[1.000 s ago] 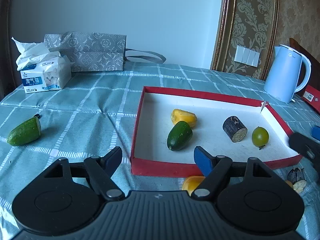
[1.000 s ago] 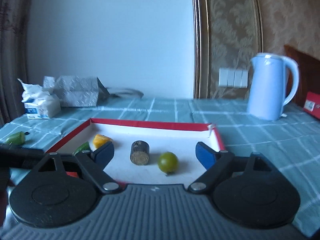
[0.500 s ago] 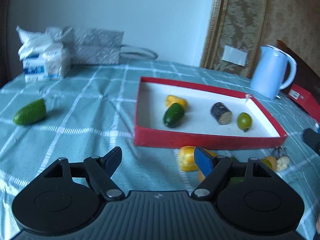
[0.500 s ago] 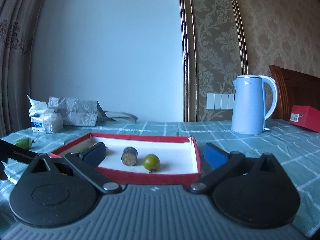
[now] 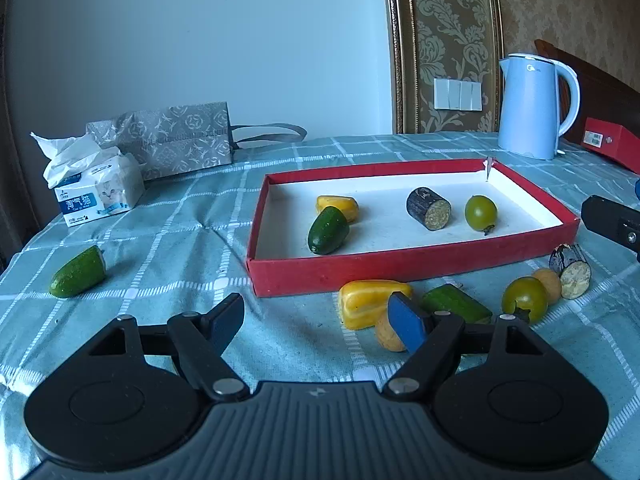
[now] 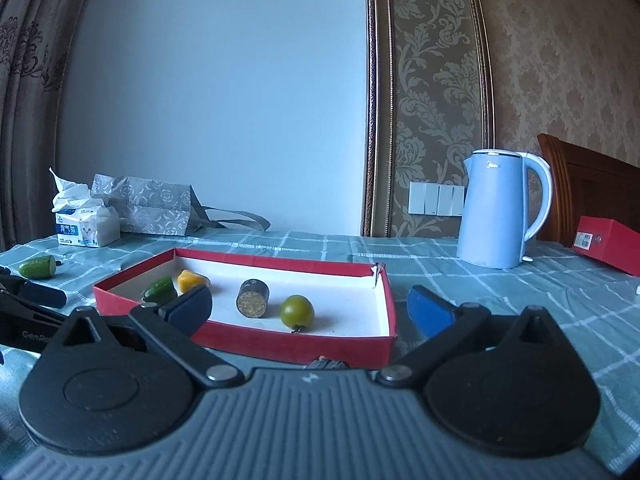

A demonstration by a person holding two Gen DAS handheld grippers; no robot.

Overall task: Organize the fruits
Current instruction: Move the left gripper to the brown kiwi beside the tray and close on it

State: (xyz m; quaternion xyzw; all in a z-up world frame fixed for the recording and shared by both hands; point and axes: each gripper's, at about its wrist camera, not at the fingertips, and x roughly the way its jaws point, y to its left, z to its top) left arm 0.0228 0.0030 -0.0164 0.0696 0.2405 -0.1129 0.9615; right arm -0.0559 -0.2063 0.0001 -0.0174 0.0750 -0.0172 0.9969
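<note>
Our left gripper (image 5: pixel 320 320) and right gripper (image 6: pixel 308 308) both gape, empty. The yellow pepper (image 5: pixel 370 300) lies just beyond the left gripper's right finger, long axis left-right, so we count the left nearer.

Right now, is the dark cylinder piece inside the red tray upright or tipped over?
Tipped over. The dark cylinder lies on its side on the red tray's white floor, its pale cut end facing the camera, beside the green tomato.

Four pieces in red tray (image 5: pixel 400 268): cucumber (image 5: pixel 328 230) touching yellow pepper (image 5: pixel 338 207), dark cylinder (image 5: pixel 428 208), green tomato (image 5: pixel 480 212); more loose in front; lone cucumber piece (image 5: pixel 78 272) far left
</note>
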